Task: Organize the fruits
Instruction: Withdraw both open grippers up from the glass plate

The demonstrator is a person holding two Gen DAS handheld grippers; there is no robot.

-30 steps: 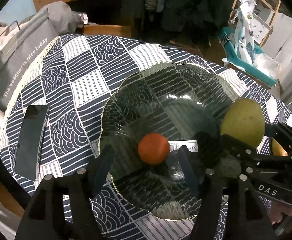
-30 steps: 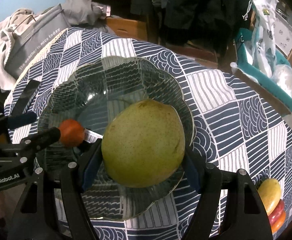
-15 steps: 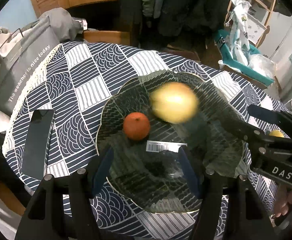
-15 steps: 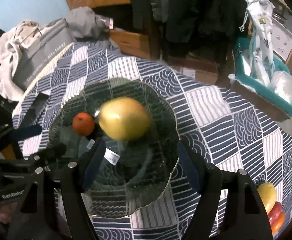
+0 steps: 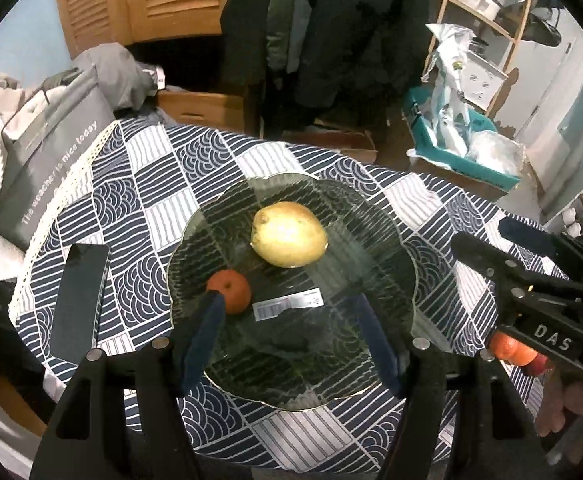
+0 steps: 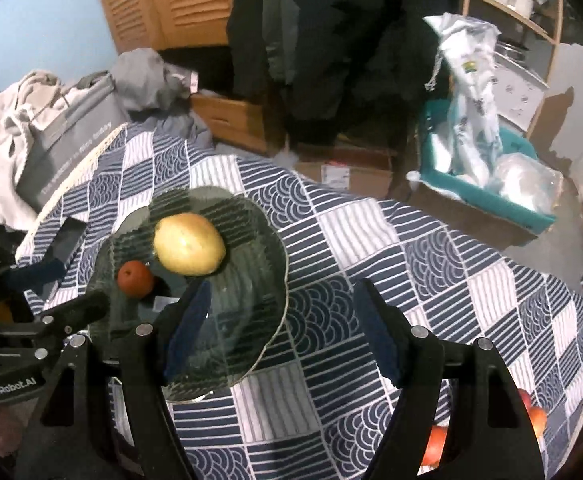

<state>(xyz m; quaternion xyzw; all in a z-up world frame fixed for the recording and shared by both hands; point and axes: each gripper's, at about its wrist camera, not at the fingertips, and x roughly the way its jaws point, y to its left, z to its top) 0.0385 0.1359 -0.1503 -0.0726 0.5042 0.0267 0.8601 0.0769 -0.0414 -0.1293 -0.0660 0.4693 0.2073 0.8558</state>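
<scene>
A large yellow-green fruit (image 5: 289,234) and a small tangerine (image 5: 231,291) lie side by side on the glass plate (image 5: 407,280). My left gripper (image 5: 287,308) hovers above the plate's near half; its jaws are opening with nothing between them. My right gripper (image 6: 283,292) stands open and bare above the plate's right rim (image 6: 267,280) and the cloth. From that side the big fruit (image 6: 189,244) and tangerine (image 6: 134,278) sit to its left. Each gripper shows in the other's view, the right gripper (image 5: 483,236) at the right, the left gripper (image 6: 79,286) at the left.
More fruits (image 6: 435,448) lie near the table's right front edge, also seen as orange fruits (image 5: 515,350) behind the right gripper. A flat dark slab (image 5: 81,300) and a grey bag (image 5: 47,160) lie left of the plate. A barcode sticker (image 5: 287,304) marks the plate.
The right gripper let go of the big yellow-green fruit, which now rests on the plate beside the tangerine. Both grippers have risen and pulled back from the plate.
</scene>
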